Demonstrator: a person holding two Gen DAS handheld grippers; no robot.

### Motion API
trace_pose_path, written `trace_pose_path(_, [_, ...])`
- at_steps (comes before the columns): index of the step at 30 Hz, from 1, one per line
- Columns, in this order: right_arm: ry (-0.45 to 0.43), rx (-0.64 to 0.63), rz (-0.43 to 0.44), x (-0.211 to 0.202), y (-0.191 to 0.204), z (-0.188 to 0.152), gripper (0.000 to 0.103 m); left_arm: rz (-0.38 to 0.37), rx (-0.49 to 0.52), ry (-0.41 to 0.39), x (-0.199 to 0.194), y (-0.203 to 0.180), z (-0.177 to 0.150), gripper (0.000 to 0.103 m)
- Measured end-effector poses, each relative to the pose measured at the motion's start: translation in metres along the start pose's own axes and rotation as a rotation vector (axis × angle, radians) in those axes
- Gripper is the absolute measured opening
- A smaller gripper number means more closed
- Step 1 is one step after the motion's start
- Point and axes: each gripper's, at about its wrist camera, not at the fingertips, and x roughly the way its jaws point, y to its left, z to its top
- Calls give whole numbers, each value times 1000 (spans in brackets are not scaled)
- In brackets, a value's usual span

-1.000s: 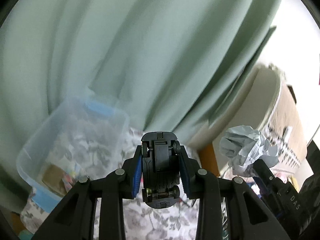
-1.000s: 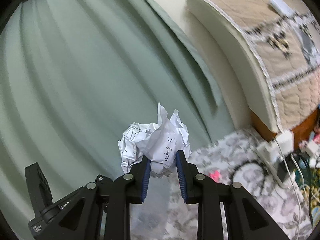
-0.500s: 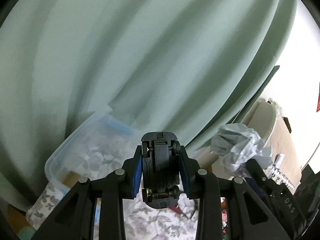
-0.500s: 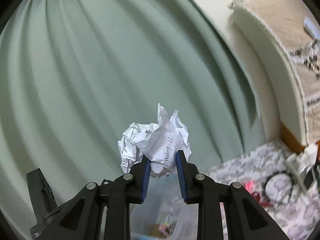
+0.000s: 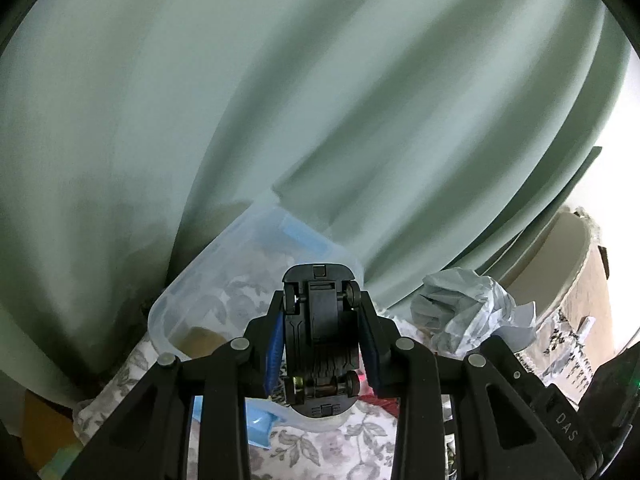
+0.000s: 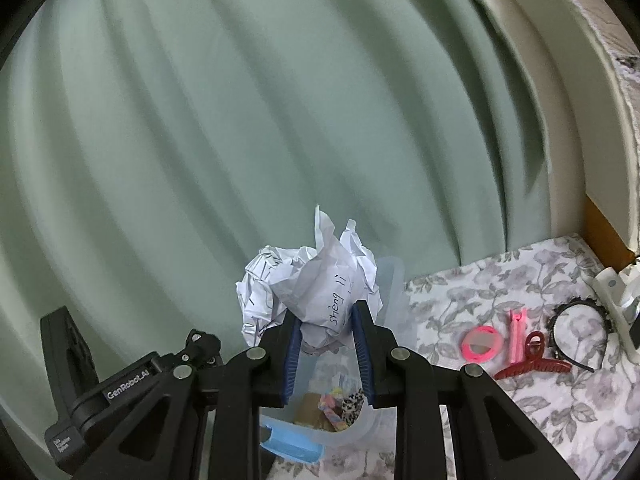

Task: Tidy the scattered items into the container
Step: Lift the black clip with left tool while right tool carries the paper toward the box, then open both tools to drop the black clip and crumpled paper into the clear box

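My left gripper (image 5: 322, 350) is shut on a black toy car (image 5: 318, 340), held underside up above the near edge of a clear plastic container (image 5: 240, 264) with blue handles. My right gripper (image 6: 326, 344) is shut on a crumpled paper ball (image 6: 316, 284) with handwriting, held over the same container (image 6: 394, 280), which holds a brown box and small fabric items. The paper ball also shows in the left wrist view (image 5: 468, 308), to the right of the car.
A pink ring (image 6: 482, 342), a pink clip (image 6: 517, 334), a dark red claw clip (image 6: 534, 362) and a black headband (image 6: 578, 326) lie on the floral cloth (image 6: 560, 400) right of the container. A green curtain (image 6: 240, 120) hangs behind. A white charger (image 6: 616, 292) sits far right.
Both grippers have moved left toward the container with their loads. The container now lies below and ahead of both. The grips have not changed.
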Motion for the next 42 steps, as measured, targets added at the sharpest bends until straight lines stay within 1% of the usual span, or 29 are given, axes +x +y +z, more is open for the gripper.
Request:
trace_pose_path(5, [59, -4, -29, 21, -3, -12, 28, 4, -27, 51, 23, 9, -6, 35])
trace_pose_path(8, [98, -12, -45, 34, -5, -19, 28, 0, -39, 69, 31, 14, -9, 35])
trace_pose_path(13, [149, -22, -59, 51, -5, -27, 28, 16, -61, 92, 40, 27, -13, 35])
trace_pose_path(17, [175, -1, -63, 62, -11, -32, 28, 26, -83, 107, 45, 37, -16, 34])
trace_pose_path(21, [206, -13, -70, 64, -5, -36, 28, 26, -91, 133, 61, 42, -20, 35])
trace_pose_path(27, [245, -27, -62, 79, -4, -43, 29, 17, -103, 152, 72, 49, -23, 34])
trace_pose_path(32, [265, -39, -58, 84, -4, -46, 30, 26, -120, 160, 72, 51, -24, 35])
trace_pose_path(33, [270, -41, -58, 85, -3, -47, 30, 29, -122, 161, 73, 52, -24, 36])
trace_pose_path(35, [286, -43, -66, 87, -2, -48, 30, 35, -126, 162, 75, 53, -24, 45])
trace_pose_path(37, [300, -39, -69, 90, -4, -51, 30, 39, -129, 163, 77, 54, -25, 51])
trace_pose_path(42, [317, -19, -80, 93, -9, -52, 30, 39, -135, 168, 77, 54, -25, 60])
